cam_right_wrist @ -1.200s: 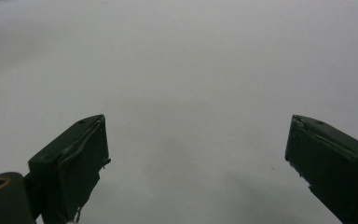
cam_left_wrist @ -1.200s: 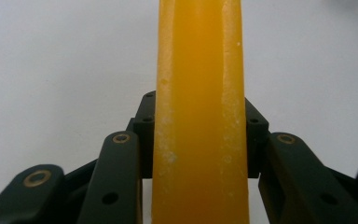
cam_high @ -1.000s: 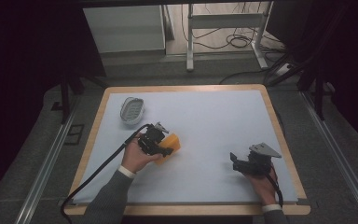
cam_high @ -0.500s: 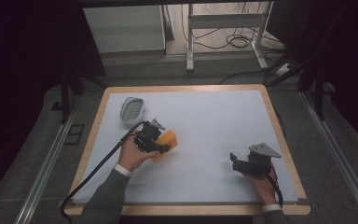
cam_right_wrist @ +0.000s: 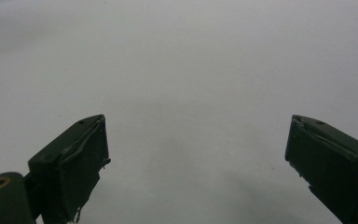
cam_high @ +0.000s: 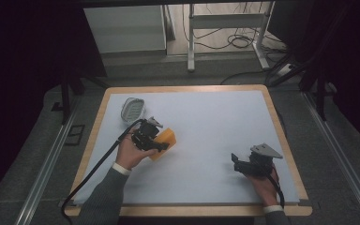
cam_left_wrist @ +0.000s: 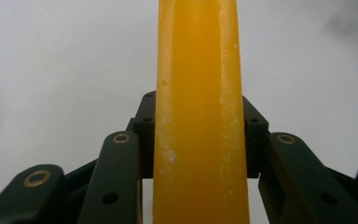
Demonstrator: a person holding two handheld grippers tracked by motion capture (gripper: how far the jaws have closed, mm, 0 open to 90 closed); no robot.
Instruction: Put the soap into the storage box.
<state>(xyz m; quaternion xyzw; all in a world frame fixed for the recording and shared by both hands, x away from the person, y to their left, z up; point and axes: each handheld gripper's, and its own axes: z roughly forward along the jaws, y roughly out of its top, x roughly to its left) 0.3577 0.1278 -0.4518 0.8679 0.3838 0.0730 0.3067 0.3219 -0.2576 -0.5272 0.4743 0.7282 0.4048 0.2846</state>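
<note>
A flat orange block (cam_high: 165, 142), seen edge-on as a tall yellow-orange slab (cam_left_wrist: 199, 112) in the left gripper view, is clamped between the two black jaws of my left gripper (cam_high: 153, 141) (cam_left_wrist: 198, 135) over the left middle of the white table top. At the right front of the table my right gripper (cam_high: 236, 161) (cam_right_wrist: 198, 154) rests low, its jaws wide apart with only bare white surface between them. A black cable trails from the left gripper toward the front left corner.
A small oval white-and-grey dish (cam_high: 132, 109) sits near the table's back left. The white table top (cam_high: 215, 122) has a wooden rim (cam_high: 281, 126). Beyond the table are metal frame legs and cables on the floor.
The left gripper with the orange block has moved slightly back and left. The right gripper has stayed put.
</note>
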